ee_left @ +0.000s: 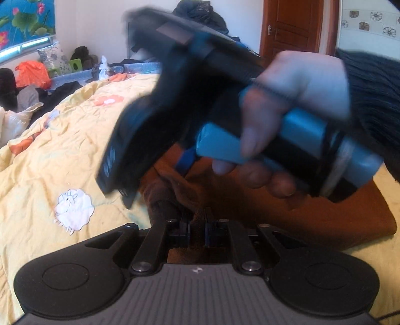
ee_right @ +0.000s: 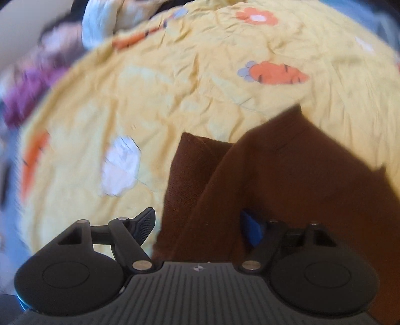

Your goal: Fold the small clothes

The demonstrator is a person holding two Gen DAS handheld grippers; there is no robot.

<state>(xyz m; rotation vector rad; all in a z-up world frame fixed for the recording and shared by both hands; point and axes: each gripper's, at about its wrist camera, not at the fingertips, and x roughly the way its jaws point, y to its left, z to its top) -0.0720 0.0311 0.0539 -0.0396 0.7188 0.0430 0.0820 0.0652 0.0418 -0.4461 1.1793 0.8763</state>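
Note:
A brown knitted garment (ee_left: 312, 220) lies on the yellow quilt (ee_left: 62, 155). My left gripper (ee_left: 197, 225) is shut on a bunched fold of it, the cloth pinched between the close-set fingers. A hand (ee_left: 287, 100) in a dark knit sleeve carries the right gripper across the left wrist view just above the garment, blurred. In the right wrist view the brown garment (ee_right: 287, 175) shows a folded flap at its left side. My right gripper (ee_right: 198, 226) points down over it with jaws wide. Its left finger (ee_right: 145, 222) hangs over bare quilt and the blue-padded finger (ee_right: 252, 230) over the cloth.
The quilt (ee_right: 175, 82) has carrot, flower and sheep prints. Loose clothes and an orange bag (ee_left: 31, 75) sit at the far left, dark clothes (ee_left: 200, 15) are heaped at the back, and a wooden door (ee_left: 295, 25) stands behind. Purple cloth (ee_right: 22, 100) lies off the quilt's left edge.

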